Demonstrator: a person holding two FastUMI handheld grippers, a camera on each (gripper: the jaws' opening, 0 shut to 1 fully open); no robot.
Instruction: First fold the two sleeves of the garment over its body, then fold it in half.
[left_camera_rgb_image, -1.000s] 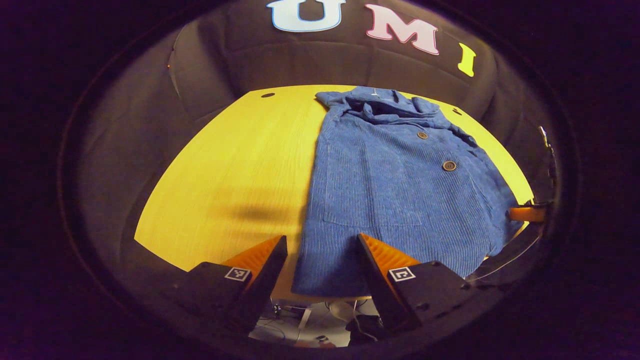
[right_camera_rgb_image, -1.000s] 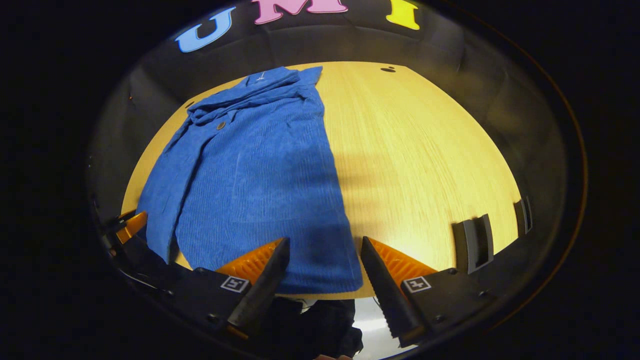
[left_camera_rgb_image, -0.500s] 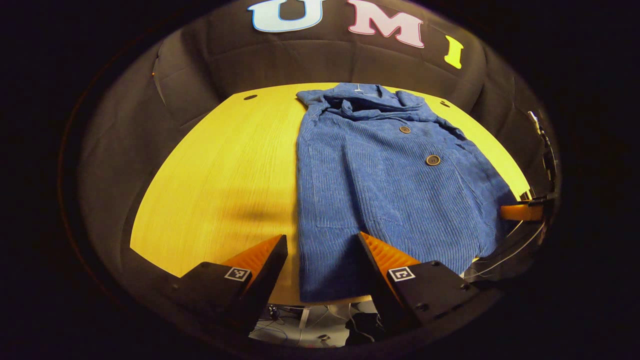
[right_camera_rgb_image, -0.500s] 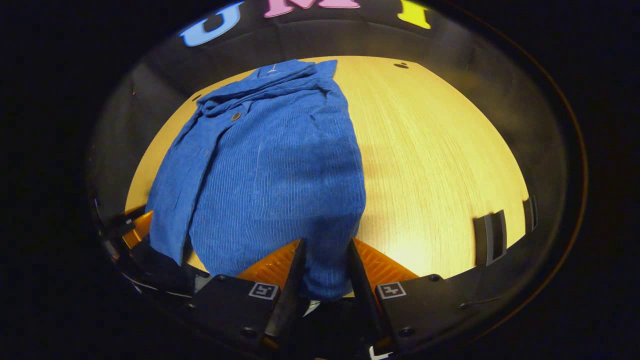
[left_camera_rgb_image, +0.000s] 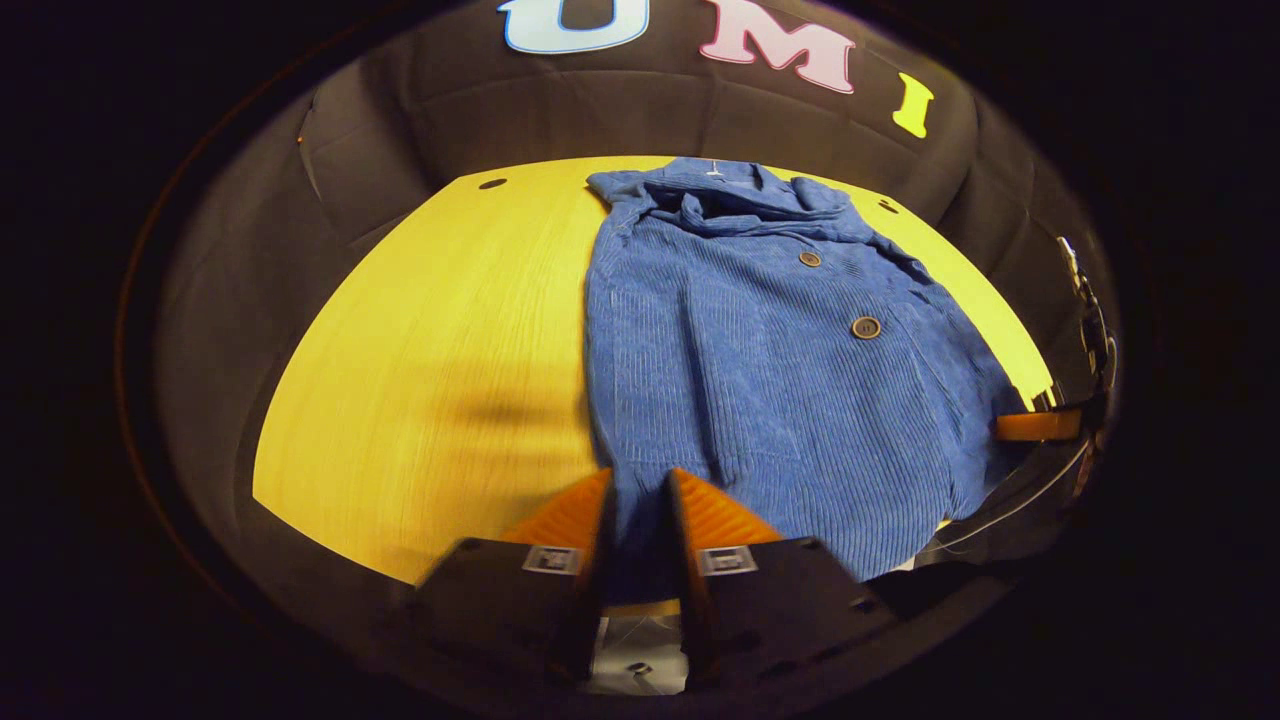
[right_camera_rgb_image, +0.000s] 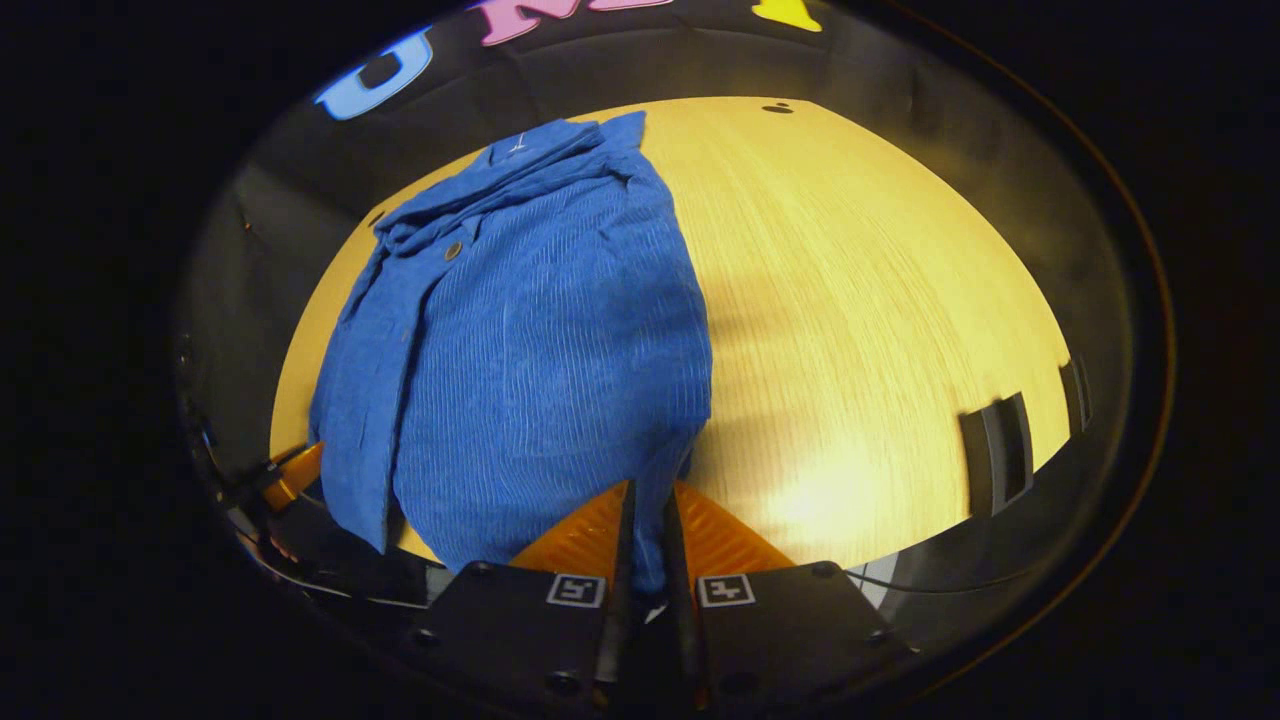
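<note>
**Both grippers pinching the garment's near hem**

The blue garment (left_camera_rgb_image: 760, 360) is lying on the yellow table (left_camera_rgb_image: 440, 350), filling the centre-right of the left gripper view. The left gripper (left_camera_rgb_image: 637, 500) is pinching the hem at lower centre. In the right gripper view, the right gripper (right_camera_rgb_image: 647, 515) is squeezing the hem's other corner at bottom centre.

Left tool (left_camera_rgb_image: 637, 520) & right tool (right_camera_rgb_image: 647, 525) both low, fingers nearly together, each pinching cloth btwn them
</note>
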